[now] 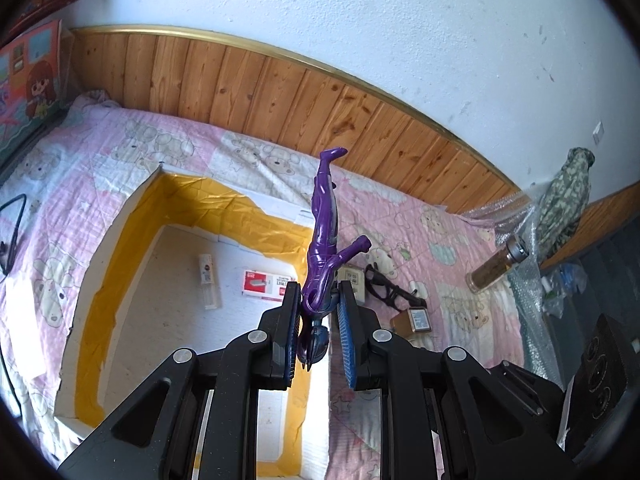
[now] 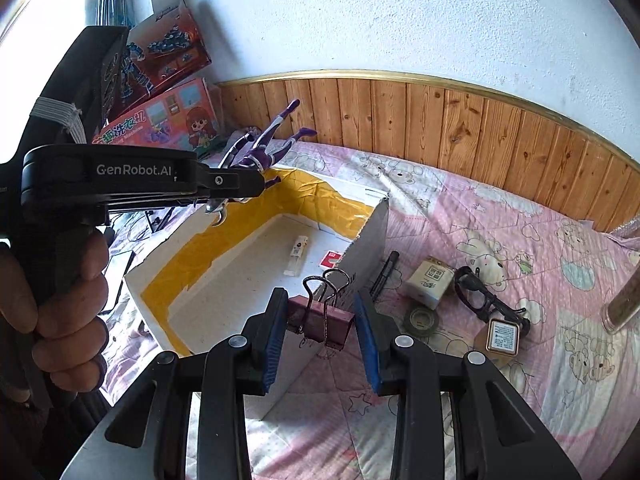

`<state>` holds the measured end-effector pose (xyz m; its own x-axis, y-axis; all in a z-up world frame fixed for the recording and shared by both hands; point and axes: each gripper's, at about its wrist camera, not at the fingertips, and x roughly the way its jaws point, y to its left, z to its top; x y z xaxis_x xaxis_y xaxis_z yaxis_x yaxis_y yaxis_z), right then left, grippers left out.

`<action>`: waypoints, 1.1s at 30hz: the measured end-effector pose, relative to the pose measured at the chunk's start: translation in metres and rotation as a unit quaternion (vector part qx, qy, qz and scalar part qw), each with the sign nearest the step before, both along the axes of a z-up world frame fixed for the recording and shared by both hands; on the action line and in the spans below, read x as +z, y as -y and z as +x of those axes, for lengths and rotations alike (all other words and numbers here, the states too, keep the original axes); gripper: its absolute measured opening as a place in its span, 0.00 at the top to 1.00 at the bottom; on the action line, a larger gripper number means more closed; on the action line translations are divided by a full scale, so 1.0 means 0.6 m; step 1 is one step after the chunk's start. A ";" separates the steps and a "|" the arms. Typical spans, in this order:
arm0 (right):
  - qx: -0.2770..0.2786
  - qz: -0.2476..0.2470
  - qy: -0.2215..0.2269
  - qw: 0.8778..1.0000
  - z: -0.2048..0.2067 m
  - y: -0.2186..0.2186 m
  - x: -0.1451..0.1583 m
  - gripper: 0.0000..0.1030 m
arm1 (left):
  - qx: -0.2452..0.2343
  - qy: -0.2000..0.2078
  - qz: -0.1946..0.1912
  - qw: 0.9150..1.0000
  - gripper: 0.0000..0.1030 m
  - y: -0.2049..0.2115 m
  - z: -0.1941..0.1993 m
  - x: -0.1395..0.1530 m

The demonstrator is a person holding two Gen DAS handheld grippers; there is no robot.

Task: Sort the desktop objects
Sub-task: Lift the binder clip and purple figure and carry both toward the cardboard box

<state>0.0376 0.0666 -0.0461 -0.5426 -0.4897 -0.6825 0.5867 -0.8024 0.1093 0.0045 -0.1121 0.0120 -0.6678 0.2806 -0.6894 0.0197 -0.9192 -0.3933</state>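
Observation:
My left gripper is shut on a purple action figure; its head sits between the blue pads and its legs point away. It hangs over the right part of a white foam box with yellow tape. In the right wrist view a hand holds that left gripper, with the figure above the box's far left corner. My right gripper is shut on a pink binder clip, just above the box's near right wall. A white tube and a red staple box lie inside.
On the pink bear-print quilt right of the box lie a pen, a small carton, a tape roll, dark glasses and a gold-framed tag. A glass jar lies farther right. Toy boxes stand at the back left.

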 end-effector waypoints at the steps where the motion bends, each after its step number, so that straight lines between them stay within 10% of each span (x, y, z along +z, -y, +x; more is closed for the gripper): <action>1: 0.001 0.000 0.000 1.000 0.001 0.005 0.000 0.66 | 0.001 0.005 0.002 1.000 0.82 0.006 -0.002 -0.005; 33: 0.072 0.072 0.004 0.995 -0.022 0.190 -0.015 0.66 | 0.057 0.086 0.015 0.995 0.82 0.131 -0.057 -0.081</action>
<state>0.0243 -0.0471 -0.0548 -0.4683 -0.4582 -0.7555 0.6956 -0.7184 0.0045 -0.0294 -0.1905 -0.0367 -0.5693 0.2313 -0.7889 0.1928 -0.8953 -0.4016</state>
